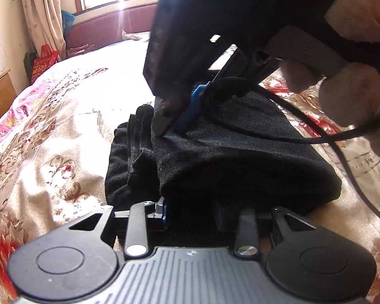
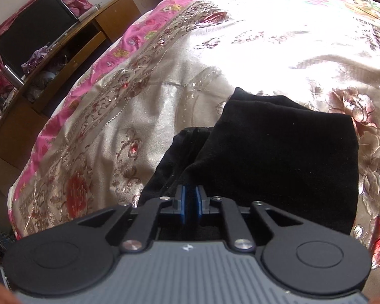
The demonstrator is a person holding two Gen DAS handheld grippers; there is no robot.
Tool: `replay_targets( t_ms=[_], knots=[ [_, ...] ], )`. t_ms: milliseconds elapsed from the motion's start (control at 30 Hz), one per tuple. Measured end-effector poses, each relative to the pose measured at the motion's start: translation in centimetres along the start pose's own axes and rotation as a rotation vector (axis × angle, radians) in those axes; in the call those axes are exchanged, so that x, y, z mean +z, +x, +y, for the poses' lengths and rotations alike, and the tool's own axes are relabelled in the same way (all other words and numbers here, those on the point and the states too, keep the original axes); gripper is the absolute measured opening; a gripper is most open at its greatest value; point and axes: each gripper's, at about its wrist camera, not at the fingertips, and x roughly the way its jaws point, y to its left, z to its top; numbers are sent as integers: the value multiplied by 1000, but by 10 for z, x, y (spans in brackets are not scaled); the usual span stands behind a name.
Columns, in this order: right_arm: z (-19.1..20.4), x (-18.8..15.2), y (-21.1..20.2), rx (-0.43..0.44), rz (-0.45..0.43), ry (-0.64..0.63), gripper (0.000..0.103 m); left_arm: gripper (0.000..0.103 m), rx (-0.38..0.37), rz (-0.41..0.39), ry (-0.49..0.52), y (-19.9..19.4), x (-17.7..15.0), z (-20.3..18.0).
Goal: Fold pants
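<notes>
The black pants [image 1: 228, 157] lie folded into a thick bundle on the floral bedspread [image 1: 63, 126]. My left gripper [image 1: 192, 210] is open, its jaws spread wide around the bundle's near edge; the fabric hides the right finger. In the left wrist view my right gripper [image 1: 174, 124] comes down from above onto the top of the pants, held by a white-gloved hand [image 1: 354, 96]. In the right wrist view the pants [image 2: 278, 157] fill the centre, and my right gripper [image 2: 189, 197] has its blue pads close together against the fabric.
A black cable [image 1: 304, 126] trails from the right gripper over the pants. A wooden desk [image 2: 63, 58] with clutter stands beside the bed on the left. A window, curtain [image 1: 43, 12] and red bag [image 1: 41, 63] are at the far side.
</notes>
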Motion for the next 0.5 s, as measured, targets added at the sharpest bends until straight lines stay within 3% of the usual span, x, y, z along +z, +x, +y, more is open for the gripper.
replay_targets(
  t_ms=[100, 200, 333, 500],
  knots=[
    [14, -1, 17, -72, 29, -67, 32, 49, 3, 8, 13, 1, 1, 0],
    [6, -5, 34, -124, 78, -53, 17, 49, 1, 29, 13, 5, 4, 1],
    [-15, 0, 36, -52, 121, 61, 9, 49, 6, 39, 20, 8, 6, 0],
    [-2, 4, 33, -6, 111, 47, 8, 45, 5, 44, 3, 6, 10, 8]
  ],
)
